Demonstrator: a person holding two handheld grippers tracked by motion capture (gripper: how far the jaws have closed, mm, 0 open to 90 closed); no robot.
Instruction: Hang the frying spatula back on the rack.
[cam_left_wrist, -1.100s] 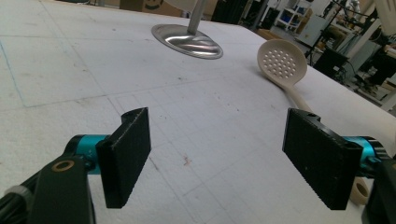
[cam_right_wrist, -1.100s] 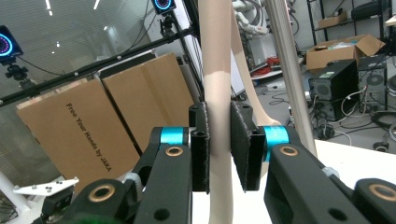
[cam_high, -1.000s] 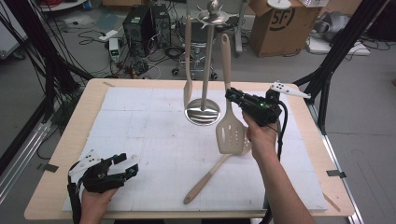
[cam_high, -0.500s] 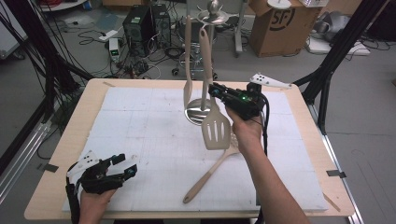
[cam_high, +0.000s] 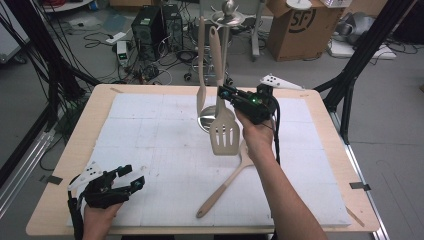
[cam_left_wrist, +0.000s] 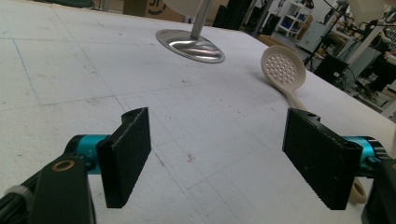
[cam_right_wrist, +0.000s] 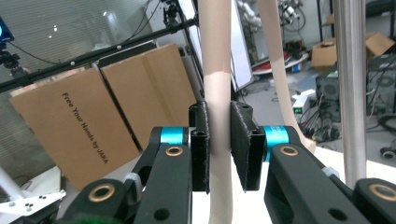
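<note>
My right gripper (cam_high: 223, 93) is shut on the handle of a beige slotted spatula (cam_high: 224, 134), which hangs upright just right of the metal utensil stand (cam_high: 206, 121). In the right gripper view the pads (cam_right_wrist: 241, 140) press the spatula handle (cam_right_wrist: 218, 84); the stand's pole (cam_right_wrist: 350, 84) rises at the right. A second beige utensil (cam_high: 201, 65) hangs from the stand's top. A perforated spoon (cam_high: 225, 185) lies on the white mat in front of the stand. My left gripper (cam_high: 131, 176) rests open at the table's front left with nothing between its fingers (cam_left_wrist: 126, 156), facing the spoon (cam_left_wrist: 283, 70) and the stand's base (cam_left_wrist: 189, 44).
The white mat (cam_high: 150, 135) covers most of the wooden table (cam_high: 60, 180). Beyond the far edge stand a computer case (cam_high: 150, 25), cables and a cardboard box (cam_high: 295, 27). Black frame legs (cam_high: 355, 65) flank the table.
My right gripper has carried the spatula left and slightly up, from right of the stand to close beside its pole. The left gripper has stayed where it was.
</note>
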